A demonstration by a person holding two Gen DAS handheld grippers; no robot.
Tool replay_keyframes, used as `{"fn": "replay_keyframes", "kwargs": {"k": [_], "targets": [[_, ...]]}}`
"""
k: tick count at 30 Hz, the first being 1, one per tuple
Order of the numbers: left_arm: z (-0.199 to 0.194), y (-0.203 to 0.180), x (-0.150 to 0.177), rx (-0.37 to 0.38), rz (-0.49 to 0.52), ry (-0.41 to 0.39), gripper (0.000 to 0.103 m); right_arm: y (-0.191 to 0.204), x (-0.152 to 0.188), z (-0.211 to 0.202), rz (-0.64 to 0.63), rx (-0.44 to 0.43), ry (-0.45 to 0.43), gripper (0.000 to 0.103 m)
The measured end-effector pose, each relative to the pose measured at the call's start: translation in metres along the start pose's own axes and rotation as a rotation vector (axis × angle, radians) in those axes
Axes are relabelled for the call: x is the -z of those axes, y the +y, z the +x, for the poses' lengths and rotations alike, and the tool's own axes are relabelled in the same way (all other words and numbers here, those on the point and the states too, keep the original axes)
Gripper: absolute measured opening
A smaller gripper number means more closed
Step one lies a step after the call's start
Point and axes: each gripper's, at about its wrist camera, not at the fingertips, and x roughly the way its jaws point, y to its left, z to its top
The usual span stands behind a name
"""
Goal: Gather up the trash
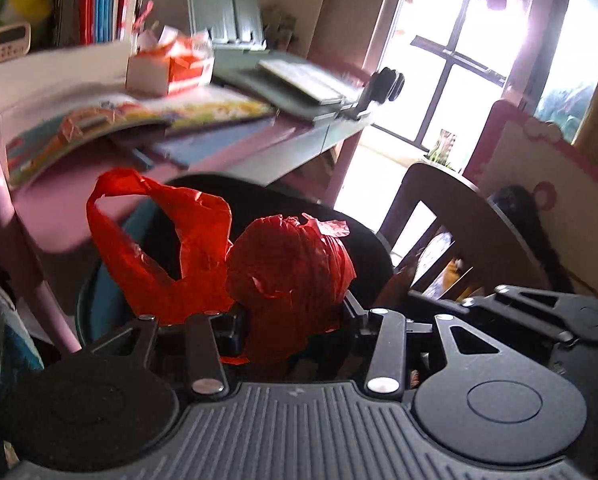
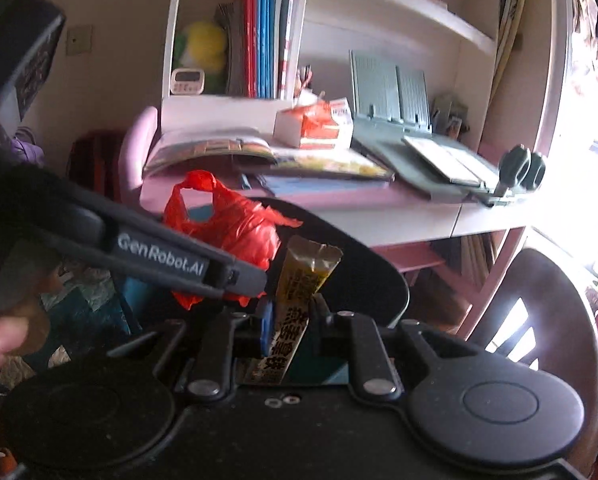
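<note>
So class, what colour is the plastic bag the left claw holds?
Red, clearest in the left wrist view.

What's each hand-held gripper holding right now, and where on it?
Left hand-held gripper: red plastic bag, pinched at its bunched lower part. Right hand-held gripper: yellow wrapper, clamped around its middle.

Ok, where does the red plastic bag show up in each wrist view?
Left wrist: red plastic bag sits centre, bunched between that gripper's jaws, its handle loop up left.
Right wrist: the bag hangs left of centre, behind the left gripper.
Shared landmark: the orange-and-white box on the pink desk, above the bag in both.
</note>
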Motion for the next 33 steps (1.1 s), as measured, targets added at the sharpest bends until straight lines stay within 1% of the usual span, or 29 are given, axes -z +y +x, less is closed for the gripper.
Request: {"fn": "replay_keyframes", "kwargs": {"k": [5,7,12,14,15,16,17,22,24,25,27,33], "targets": [[0.013,0.004,0.01,-0.036,0.018,0.037,0.045,0.006,0.008,0.004,-0.018,-0.024,0.034,0.02],[0.015,0.006,0.012,-0.049,0.017,0.045,0.045,0.008,0.009,0.002,-0.017,-0.022,0.031,0.024],[0.012,0.007,0.017,-0.062,0.011,0.037,0.047,0.006,0.01,-0.001,0.01,-0.019,0.039,0.03],[0.011,0.008,0.017,-0.065,0.009,0.035,0.052,0.006,0.012,-0.004,0.022,-0.016,0.042,0.033],[0.009,0.007,0.019,-0.067,0.013,0.03,0.054,0.006,0.013,-0.006,0.029,-0.014,0.04,0.037],[0.007,0.007,0.021,-0.073,0.019,0.022,0.061,0.006,0.013,-0.007,0.034,-0.013,0.038,0.04],[0.004,0.006,0.022,-0.076,0.023,0.014,0.067,0.006,0.014,-0.01,0.04,-0.012,0.033,0.041],[-0.016,0.004,0.027,-0.08,0.029,-0.022,0.069,0.003,0.016,-0.026,0.079,-0.002,-0.001,0.044],[-0.029,0.001,0.029,-0.096,0.046,-0.05,0.075,0.002,0.016,-0.035,0.095,-0.007,-0.02,0.046],[-0.035,0.0,0.031,-0.101,0.054,-0.064,0.079,0.002,0.016,-0.04,0.104,-0.01,-0.028,0.05],[-0.049,-0.001,0.034,-0.107,0.065,-0.094,0.08,0.003,0.016,-0.049,0.115,-0.017,-0.046,0.053],[-0.085,-0.003,0.045,-0.136,0.082,-0.145,0.083,0.015,0.014,-0.076,0.105,-0.031,-0.073,0.057]]}}
